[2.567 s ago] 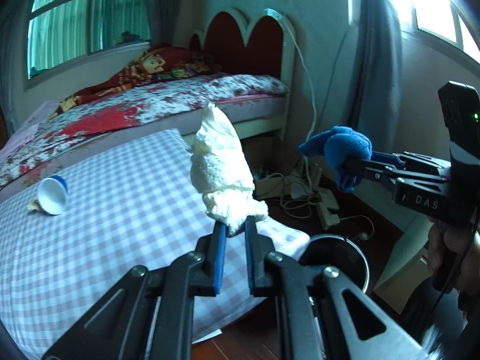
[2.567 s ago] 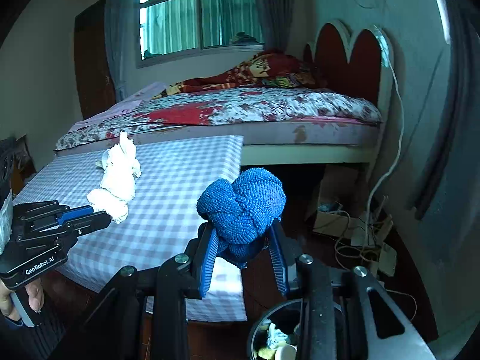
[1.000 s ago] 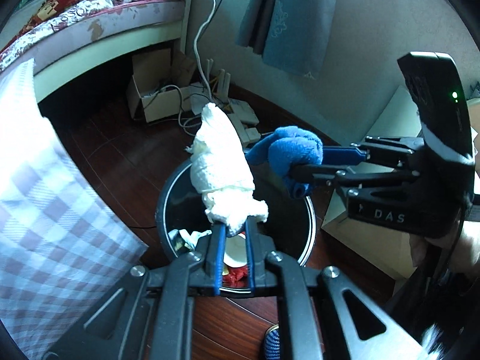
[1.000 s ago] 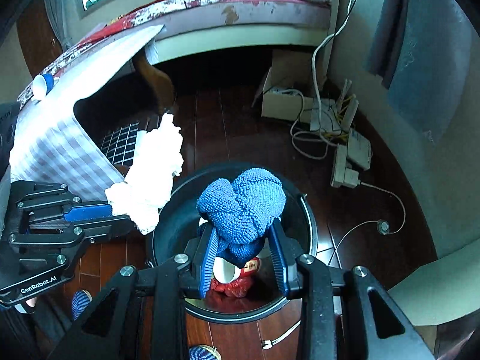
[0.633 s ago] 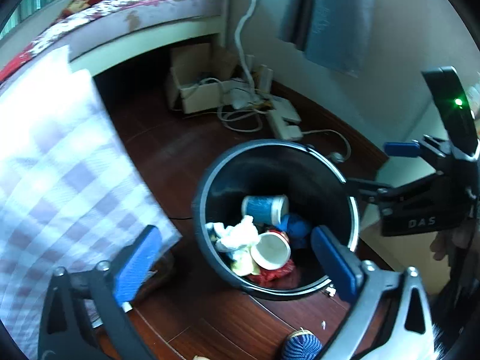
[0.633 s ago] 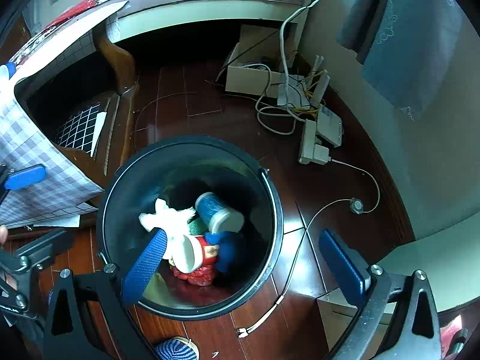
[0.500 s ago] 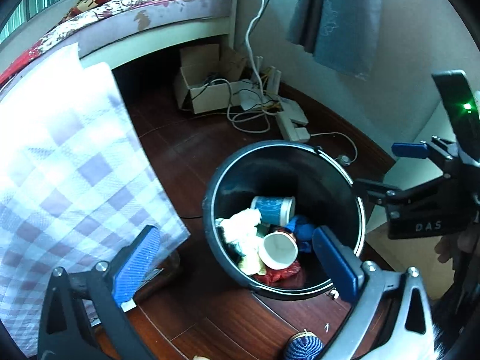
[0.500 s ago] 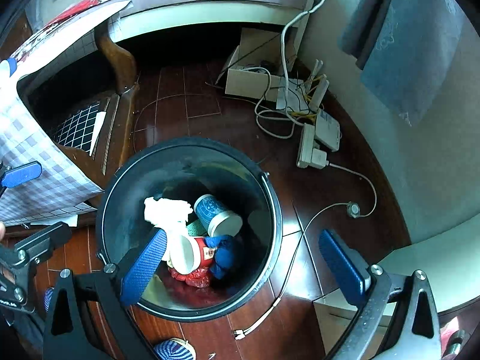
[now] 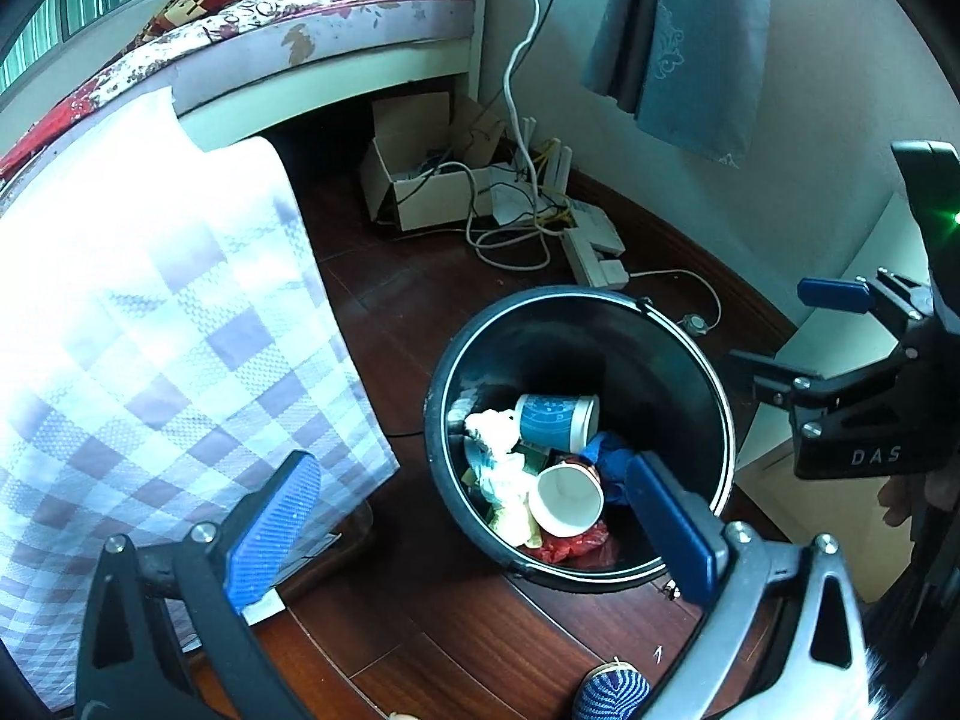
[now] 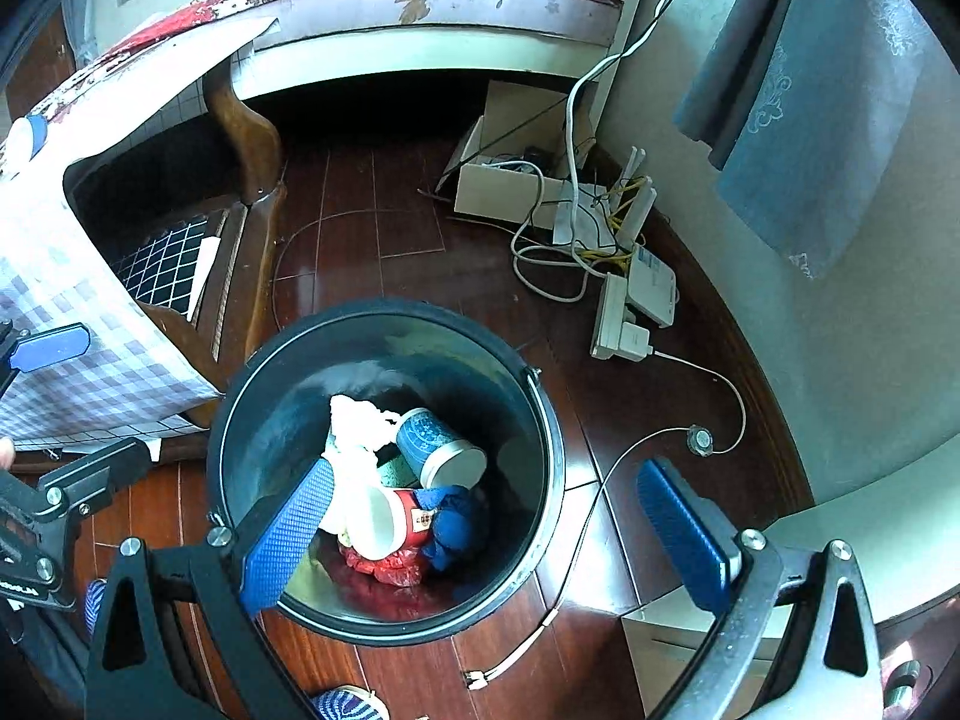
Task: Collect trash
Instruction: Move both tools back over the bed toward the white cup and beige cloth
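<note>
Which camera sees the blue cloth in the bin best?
The right wrist view: the blue cloth lies in the open beside the red cup in the bin. In the left wrist view the cloth is partly hidden behind a gripper finger.

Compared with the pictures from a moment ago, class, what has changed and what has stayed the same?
Both grippers let go: the left gripper dropped the white wad and the right gripper dropped the blue cloth into the black bin. Their jaws have just been opening and now stand wide with nothing between them. The bin and the cups stayed put.
</note>
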